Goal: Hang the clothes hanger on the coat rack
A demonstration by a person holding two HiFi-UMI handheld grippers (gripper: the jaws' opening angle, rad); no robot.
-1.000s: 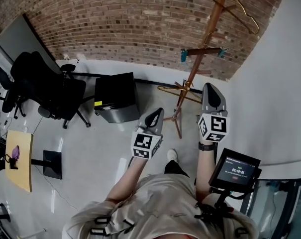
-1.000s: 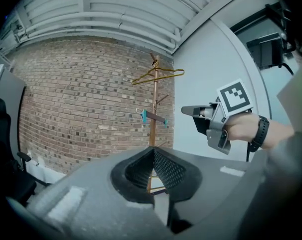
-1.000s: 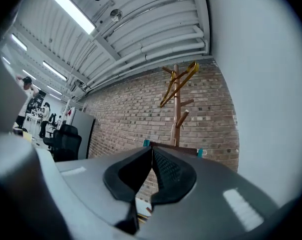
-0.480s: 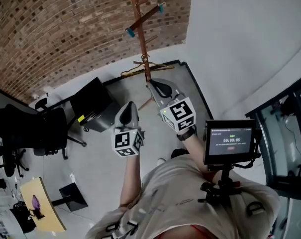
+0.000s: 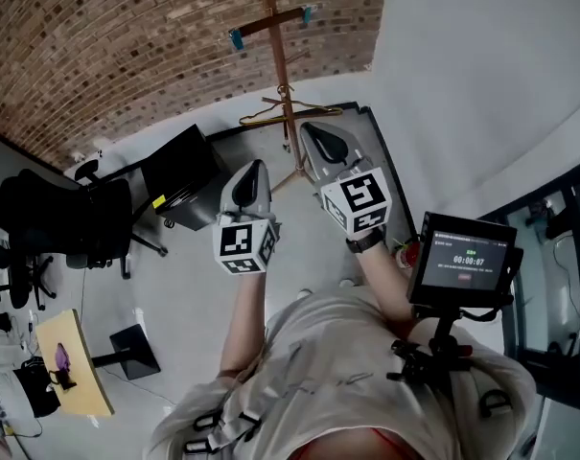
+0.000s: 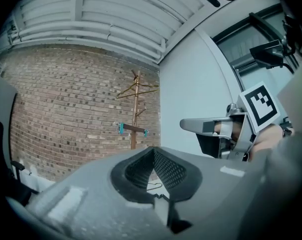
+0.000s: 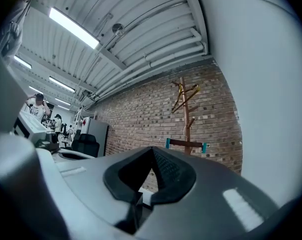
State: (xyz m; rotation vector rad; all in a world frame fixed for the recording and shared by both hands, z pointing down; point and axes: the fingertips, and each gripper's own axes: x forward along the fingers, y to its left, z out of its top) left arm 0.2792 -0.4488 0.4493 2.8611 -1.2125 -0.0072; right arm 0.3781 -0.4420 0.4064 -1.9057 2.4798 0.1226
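Note:
A wooden coat rack [image 5: 282, 75] stands against the brick wall, with a crossbar tipped in teal [image 5: 270, 25]. A gold wire hanger [image 5: 288, 111] hangs low on it, just beyond my right gripper [image 5: 316, 144]. My left gripper [image 5: 250, 186] is lower and to the left. Both are shut and hold nothing. The left gripper view shows the rack [image 6: 136, 124] with another hanger [image 6: 137, 90] near its top, the low hanger [image 6: 153, 186] past my left gripper [image 6: 153, 151], and the right gripper [image 6: 210, 128]. The right gripper view shows my right gripper [image 7: 151, 151], the rack [image 7: 185, 124] and its top hanger [image 7: 185, 95].
A black cabinet [image 5: 182, 175] stands left of the rack, with black office chairs [image 5: 64, 228] further left. A small wooden table [image 5: 74, 370] is at the lower left. A white wall [image 5: 481, 84] runs along the right. A small screen [image 5: 462, 262] is mounted on the person's chest rig.
The head view has swung right, so the rack now sits at the top centre instead of the right. Both grippers have stayed side by side, pointing at the rack's base.

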